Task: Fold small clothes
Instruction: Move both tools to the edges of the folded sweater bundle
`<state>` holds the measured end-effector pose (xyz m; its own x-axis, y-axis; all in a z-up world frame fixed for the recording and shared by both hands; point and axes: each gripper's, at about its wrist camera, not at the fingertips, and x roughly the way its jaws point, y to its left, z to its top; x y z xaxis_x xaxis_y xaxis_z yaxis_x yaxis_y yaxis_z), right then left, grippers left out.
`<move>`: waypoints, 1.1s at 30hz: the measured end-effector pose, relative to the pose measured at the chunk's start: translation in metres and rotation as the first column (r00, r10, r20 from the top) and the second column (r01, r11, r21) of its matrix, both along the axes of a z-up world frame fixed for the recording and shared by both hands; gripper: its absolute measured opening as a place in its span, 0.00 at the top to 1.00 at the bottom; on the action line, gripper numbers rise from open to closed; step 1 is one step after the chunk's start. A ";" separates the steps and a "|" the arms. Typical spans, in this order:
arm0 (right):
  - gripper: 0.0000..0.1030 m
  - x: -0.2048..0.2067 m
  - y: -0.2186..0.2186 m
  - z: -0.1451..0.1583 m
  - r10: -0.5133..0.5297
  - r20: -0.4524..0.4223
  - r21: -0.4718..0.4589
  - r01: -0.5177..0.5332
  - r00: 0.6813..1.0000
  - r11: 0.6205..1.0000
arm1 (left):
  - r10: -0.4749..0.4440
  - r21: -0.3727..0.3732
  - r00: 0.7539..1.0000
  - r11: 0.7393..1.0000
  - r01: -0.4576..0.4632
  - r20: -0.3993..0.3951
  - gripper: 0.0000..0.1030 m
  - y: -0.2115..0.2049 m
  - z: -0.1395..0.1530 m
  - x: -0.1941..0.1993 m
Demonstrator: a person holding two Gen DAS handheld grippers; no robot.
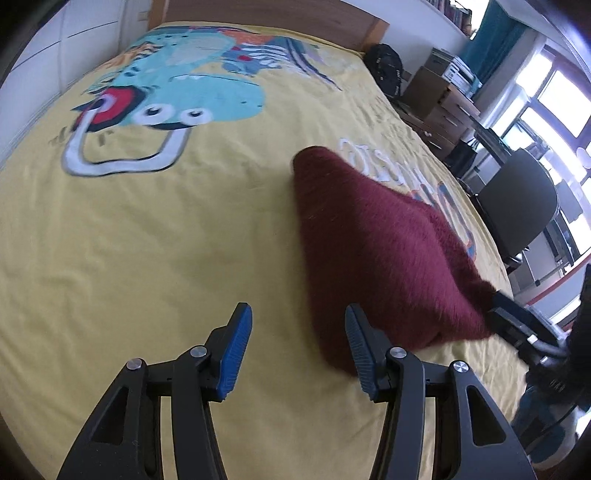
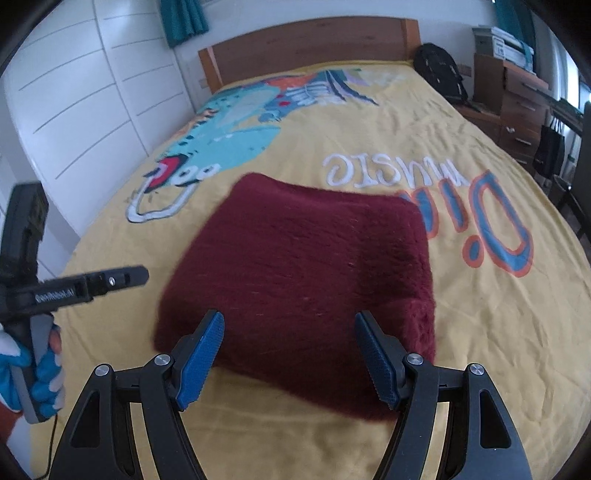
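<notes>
Below us, a fuzzy maroon knit garment (image 2: 299,291) lies folded into a thick, soft-edged rectangle on the bed's (image 2: 480,350) wrinkled yellow cartoon-print cover. Our left tool (image 1: 298,350) hangs over bare cover beside it, ribbed blue pads spread apart. Our right tool (image 2: 290,360) gapes wide at its near edge, gripping nothing.

Folded garment (image 2: 295,273): deep burgundy, fuzzy plain knit, no print. Bedspread (image 2: 369,125): yellow ground with a turquoise cartoon creature (image 2: 229,140) showing white eyes and a red patch, plus white lettering (image 2: 384,166) and blue letters outlined in orange (image 2: 495,229). Left hand-held gripper (image 1: 298,347) and right hand-held gripper (image 2: 291,360): black frames, blue ribbed pads; headboard (image 2: 306,44) brown wood, curtain (image 2: 183,18) teal.
</notes>
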<state>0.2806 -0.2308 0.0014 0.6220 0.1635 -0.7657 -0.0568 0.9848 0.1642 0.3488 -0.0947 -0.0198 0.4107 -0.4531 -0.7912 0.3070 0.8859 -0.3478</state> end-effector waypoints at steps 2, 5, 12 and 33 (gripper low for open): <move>0.28 0.007 -0.010 -0.011 -0.010 -0.016 -0.006 0.010 1.000 1.000 | -0.018 -0.004 1.000 1.000 0.018 0.001 0.55 -0.013 -0.005 0.010; 0.29 0.012 -0.024 -0.023 -0.018 -0.032 -0.003 0.018 0.999 1.000 | -0.048 -0.008 0.999 0.999 0.048 -0.007 0.55 -0.032 -0.014 0.021; 0.29 0.010 -0.057 -0.047 -0.044 -0.054 0.004 0.044 0.998 0.999 | -0.097 -0.016 0.994 0.995 0.097 -0.046 0.54 -0.065 -0.035 0.025; 0.25 0.054 -0.084 -0.025 -0.098 -0.144 0.018 0.101 0.985 0.995 | -0.044 -0.068 0.992 0.997 0.036 -0.120 0.31 -0.038 -0.025 0.057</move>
<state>0.3344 -0.3143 -0.0235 0.5207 0.1268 -0.8443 0.0673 0.9797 0.1887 0.4061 -0.1327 -0.0447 0.2940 -0.5198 -0.8021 0.2937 0.8477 -0.4417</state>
